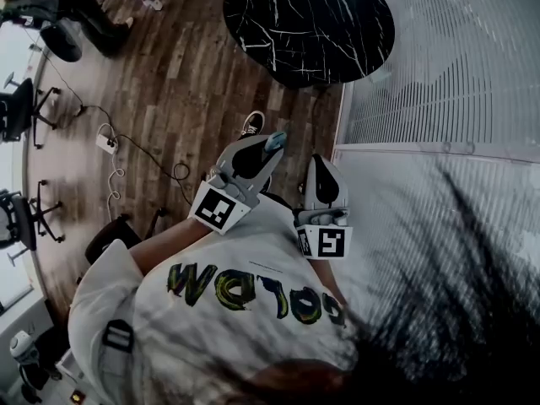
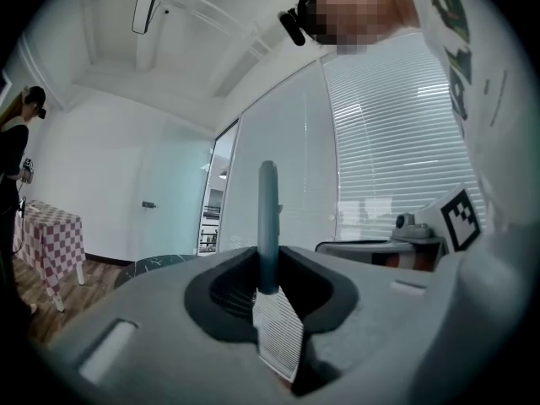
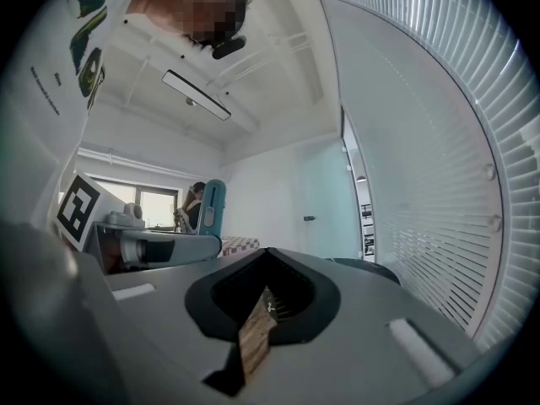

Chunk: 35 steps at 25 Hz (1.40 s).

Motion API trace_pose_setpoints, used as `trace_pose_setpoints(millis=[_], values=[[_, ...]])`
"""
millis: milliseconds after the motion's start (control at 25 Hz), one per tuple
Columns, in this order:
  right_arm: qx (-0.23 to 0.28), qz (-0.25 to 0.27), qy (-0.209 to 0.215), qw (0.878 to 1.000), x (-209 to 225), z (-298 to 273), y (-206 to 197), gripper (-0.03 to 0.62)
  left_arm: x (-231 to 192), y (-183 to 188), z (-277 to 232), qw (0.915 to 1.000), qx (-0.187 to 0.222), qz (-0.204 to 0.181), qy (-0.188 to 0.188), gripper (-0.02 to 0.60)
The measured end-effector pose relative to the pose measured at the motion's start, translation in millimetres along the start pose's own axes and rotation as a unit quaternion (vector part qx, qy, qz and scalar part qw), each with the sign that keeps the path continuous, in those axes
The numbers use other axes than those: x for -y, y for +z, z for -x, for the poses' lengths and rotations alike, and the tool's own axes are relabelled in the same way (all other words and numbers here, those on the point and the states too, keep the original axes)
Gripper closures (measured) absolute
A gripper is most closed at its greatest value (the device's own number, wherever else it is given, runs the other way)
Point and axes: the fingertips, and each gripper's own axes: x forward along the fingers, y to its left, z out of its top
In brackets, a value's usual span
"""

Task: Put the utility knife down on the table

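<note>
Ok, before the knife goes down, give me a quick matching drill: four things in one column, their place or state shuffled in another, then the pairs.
1. slim teal utility knife
2. round black white-veined table
3. right gripper
4. white power strip

A. lying on the wooden floor
B. jaws together, nothing held
C. clamped in the left gripper
D. ahead of both grippers

Pairs: 1-C, 2-D, 3-B, 4-A
</note>
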Motion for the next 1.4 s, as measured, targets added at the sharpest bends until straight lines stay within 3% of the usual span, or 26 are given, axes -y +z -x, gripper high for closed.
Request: trace_pose_setpoints(millis=[400,920,1400], values=[[-0.015,0.012,-0.009,1.000,38.1,-76.2,-7.4,0.592,-62.3,-9.3,-62.2,0.9999,-0.012,0.006,-0.007,0.512],[-0.026,0.031,-0.010,0.999,75.4,-248.0,10.6,0.592,-206.1,13.5,-157.5,0.9996,-0.011,0.015,-0.022,0.512],[-0.033,0.028,-0.009,0.999,91.9,-336.2,5.6,0.592,-285.9,11.4,-197.9,0.9993,-0.022,0.024,-0.020,0.512]])
